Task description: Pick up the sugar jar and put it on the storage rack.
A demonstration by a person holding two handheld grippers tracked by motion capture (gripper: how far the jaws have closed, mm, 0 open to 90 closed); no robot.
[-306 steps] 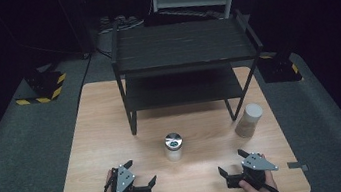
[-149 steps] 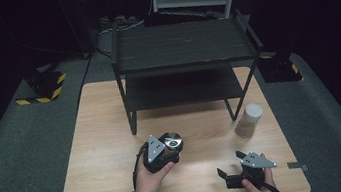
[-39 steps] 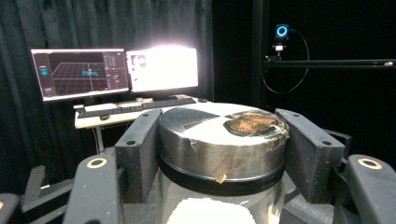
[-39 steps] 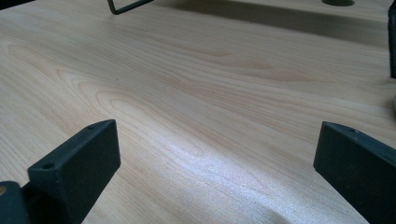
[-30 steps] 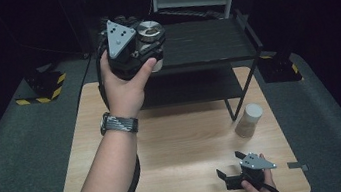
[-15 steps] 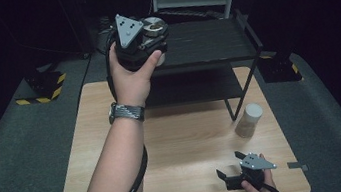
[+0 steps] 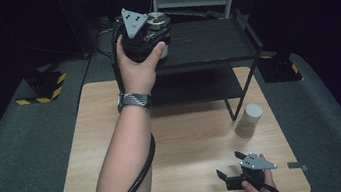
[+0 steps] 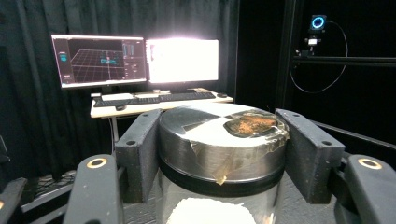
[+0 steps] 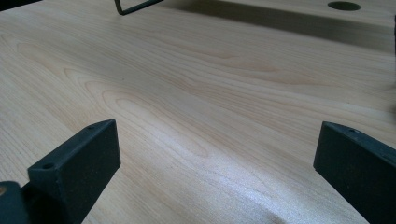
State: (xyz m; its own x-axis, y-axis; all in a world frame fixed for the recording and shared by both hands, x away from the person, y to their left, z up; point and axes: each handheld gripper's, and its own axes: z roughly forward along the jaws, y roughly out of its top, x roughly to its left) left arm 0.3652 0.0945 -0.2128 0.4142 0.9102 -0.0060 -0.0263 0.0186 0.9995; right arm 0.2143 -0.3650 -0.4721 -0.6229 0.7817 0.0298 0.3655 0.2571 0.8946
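Black metal two-tier rack [image 7: 212, 44] has bare top-shelf room; above its left edge, left gripper [image 7: 149, 31] clamps the steel-lidded glass jar [image 8: 222, 144] of white powder; before the rack, right gripper [image 7: 230, 171] rests open on the table

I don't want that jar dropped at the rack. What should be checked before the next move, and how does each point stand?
1. Left claw shut on the jar, pads on both sides: ok.
2. Jar upright, lid on: ok.
3. Jar over the rack's top shelf: ok.
4. Jar's base resting on the shelf: cannot tell.
5. Bare shelf beside the jar: ok.
6. Right claw open on the table, apart from the white container: ok.
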